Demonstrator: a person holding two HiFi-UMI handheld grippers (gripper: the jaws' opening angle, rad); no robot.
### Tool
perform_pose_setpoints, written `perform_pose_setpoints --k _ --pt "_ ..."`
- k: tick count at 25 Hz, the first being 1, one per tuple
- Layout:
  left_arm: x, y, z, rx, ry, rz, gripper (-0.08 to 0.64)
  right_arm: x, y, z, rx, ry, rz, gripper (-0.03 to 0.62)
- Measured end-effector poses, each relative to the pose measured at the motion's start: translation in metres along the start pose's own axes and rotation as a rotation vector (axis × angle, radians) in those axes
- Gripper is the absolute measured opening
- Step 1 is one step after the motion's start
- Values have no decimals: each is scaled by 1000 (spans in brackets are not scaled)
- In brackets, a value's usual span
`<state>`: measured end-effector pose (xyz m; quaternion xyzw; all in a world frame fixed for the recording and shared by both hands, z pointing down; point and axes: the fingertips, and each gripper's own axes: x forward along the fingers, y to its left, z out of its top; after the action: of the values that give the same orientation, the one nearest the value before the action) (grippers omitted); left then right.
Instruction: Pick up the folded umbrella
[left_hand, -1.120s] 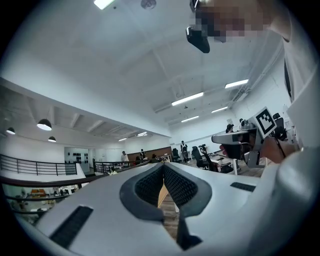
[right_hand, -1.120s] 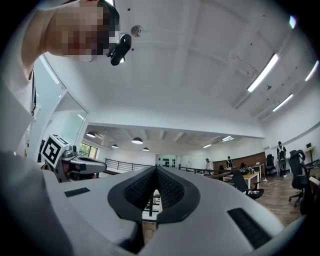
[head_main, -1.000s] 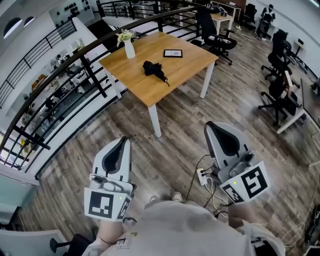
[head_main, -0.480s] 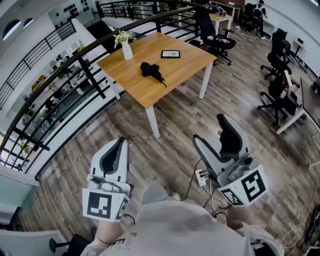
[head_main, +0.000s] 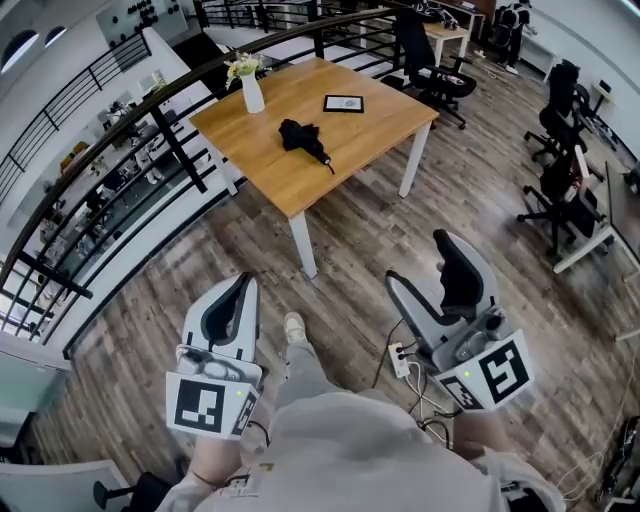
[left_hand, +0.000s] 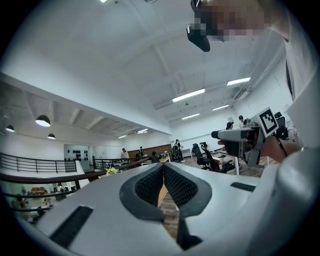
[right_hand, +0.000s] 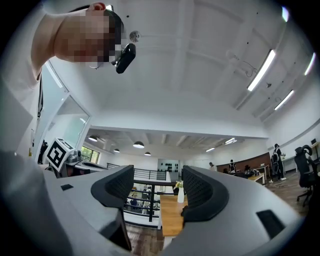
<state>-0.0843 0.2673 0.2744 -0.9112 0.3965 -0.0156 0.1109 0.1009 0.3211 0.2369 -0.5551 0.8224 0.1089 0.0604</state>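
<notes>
The umbrella (head_main: 303, 139), upper centre, appears light and soft-sided; its middle offers the firmest hold. Both empty: left tool (head_main: 243, 281) closed, right tool (head_main: 420, 262) spread.

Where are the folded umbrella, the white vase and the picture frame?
folded umbrella (head_main: 300, 135): head view, middle of its bundled black canopy.
white vase (head_main: 253, 96): head view, middle of its body.
picture frame (head_main: 344, 103): head view, centre of its face.

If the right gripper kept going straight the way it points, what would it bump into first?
The right gripper would probably meet the wooden table first, near its white vase; nothing shows in between, though depth is unclear.
</notes>
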Motion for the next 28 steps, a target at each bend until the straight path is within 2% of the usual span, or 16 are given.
perform_pose_setpoints --k 4,8,12,19,25,28 --pt "25 23 -12 -13 -1 -4 18 36 -6 -16 32 -1 57 316" --pt "55 64 -21 -40 -7 11 18 90 -17 -27 7 24 76 316" --pt "92 117 -30 -65 -7 18 18 155 -27 -40 -3 57 83 316" --pt "173 222 -50 -66 12 -5 18 285 -53 -69 -11 106 74 316" --pt "239 308 -77 -69 38 -37 18 402 -71 -111 -44 167 80 316" --pt "266 339 -92 -66 52 -50 18 447 -87 -138 -23 202 60 316"
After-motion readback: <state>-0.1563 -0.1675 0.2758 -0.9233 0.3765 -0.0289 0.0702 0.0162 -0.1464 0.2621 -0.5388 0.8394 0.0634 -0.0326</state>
